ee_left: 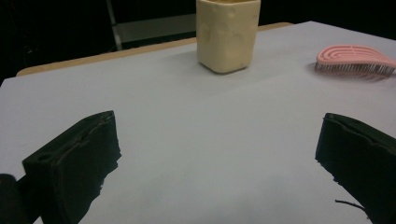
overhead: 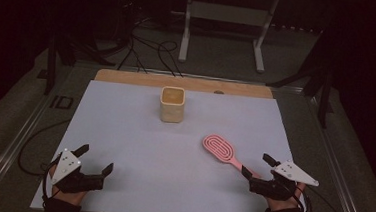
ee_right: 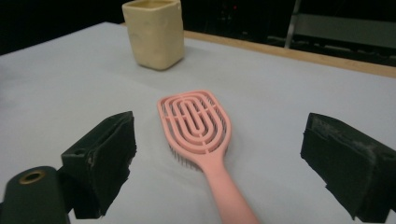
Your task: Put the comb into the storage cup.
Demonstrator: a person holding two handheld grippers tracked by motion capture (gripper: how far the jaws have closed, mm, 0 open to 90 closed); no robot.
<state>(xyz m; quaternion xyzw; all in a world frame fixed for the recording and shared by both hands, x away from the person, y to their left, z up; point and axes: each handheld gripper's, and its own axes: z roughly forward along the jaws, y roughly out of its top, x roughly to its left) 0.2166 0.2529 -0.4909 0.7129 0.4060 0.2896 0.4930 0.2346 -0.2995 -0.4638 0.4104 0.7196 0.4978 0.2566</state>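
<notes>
- Right at the near edge of the bench (overhead: pixel 124 131), the biggest thing here, two hands wait at its two near corners. It has a pale top, with a strip of wood along its far edge.
- Next in size is the left tool (overhead: pixel 93 162), by the near left corner. Its jaws are wide apart and hold nothing. It sits low and looks across at the cup, so it seems to be waiting for its turn.
- Then comes the right tool (overhead: pixel 257 166), by the near right corner. Its jaws are wide too, and empty. The brush handle points in between them, so I think this tool is lined up to pick the brush up.
- After that, the yellow cup (overhead: pixel 172 104) stands up straight near the middle of the far edge, with its mouth open to the top. Maybe the brush goes in there.
- Smallest is the pink brush (overhead: pixel 221 149), lying with its bristles down toward the right edge, well apart from the cup.
</notes>
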